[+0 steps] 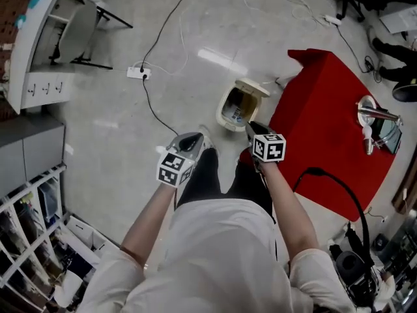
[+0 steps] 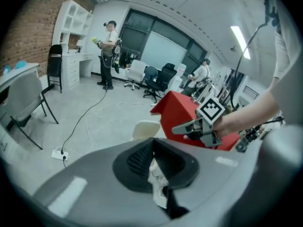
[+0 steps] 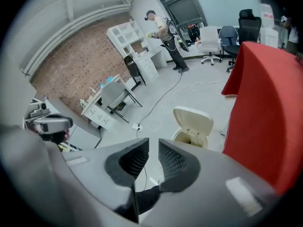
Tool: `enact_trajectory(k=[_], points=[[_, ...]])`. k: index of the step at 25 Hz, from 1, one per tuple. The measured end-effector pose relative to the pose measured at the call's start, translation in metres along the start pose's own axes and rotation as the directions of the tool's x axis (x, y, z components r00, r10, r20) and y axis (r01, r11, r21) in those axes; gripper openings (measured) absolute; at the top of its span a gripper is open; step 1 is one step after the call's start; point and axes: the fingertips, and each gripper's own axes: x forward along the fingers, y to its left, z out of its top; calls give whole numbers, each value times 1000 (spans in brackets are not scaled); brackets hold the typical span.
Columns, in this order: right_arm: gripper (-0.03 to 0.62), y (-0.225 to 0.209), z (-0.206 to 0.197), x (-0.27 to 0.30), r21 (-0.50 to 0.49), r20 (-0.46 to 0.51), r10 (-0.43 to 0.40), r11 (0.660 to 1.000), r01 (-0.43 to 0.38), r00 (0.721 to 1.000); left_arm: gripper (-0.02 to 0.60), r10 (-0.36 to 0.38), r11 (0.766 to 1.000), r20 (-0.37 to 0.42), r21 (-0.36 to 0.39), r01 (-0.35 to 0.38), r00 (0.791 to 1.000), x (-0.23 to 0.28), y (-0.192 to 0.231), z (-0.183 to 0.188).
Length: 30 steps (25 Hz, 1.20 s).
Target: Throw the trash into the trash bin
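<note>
While the person stands on the pale floor holding a tool out in each hand, the left gripper has its fingers closed tight on a crumpled scrap of white trash. The scrap is pinched between the ribbed pads and spills out below them toward six o'clock in the left gripper view. The right gripper has its fingers only a narrow slit apart. Nothing sits in that slit; bare floor shows through it.

The trash bin is cream-coloured, with its lid tipped up and its mouth open. In the head view it stands on the floor at twelve o'clock from the two grippers, just past their tips. In the right gripper view it sits at one o'clock above the fingers. In the left gripper view only its lid peeks over the gripper body at twelve o'clock.

A table with a red cloth stands just beside the bin at three o'clock. A white power strip lies at ten o'clock from the bin, with a black cable running from it. Farther out at ten o'clock is a white desk with a chair tucked against it. In the left gripper view another person stands well off at eleven o'clock, by white shelves.
</note>
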Motion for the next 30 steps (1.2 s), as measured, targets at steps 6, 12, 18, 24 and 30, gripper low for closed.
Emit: enact_trajectory(k=[6,12,18,24,30], points=[[2,27,5,-77,-66,55,58,996,-54,997,5,-23,1000,41,-7,23,999,-27,-37,29],[2,44,12,-148,-146,133,130,983,-111,983,5,-66,997,52,31,64,996,-42,-79,45],[2,40,19,-192,-160,213,141,981,-108,967,5,-81,995,59,62,78,995,-42,-98,55],[2,24,14,-209,-147,235,120,985,-87,965,5,-82,994,74,74,77,994,-37,-112,65],[2,21,8,-212,-152,229,123,984,-89,966,5,-81,993,77,91,73,994,-37,-118,68]])
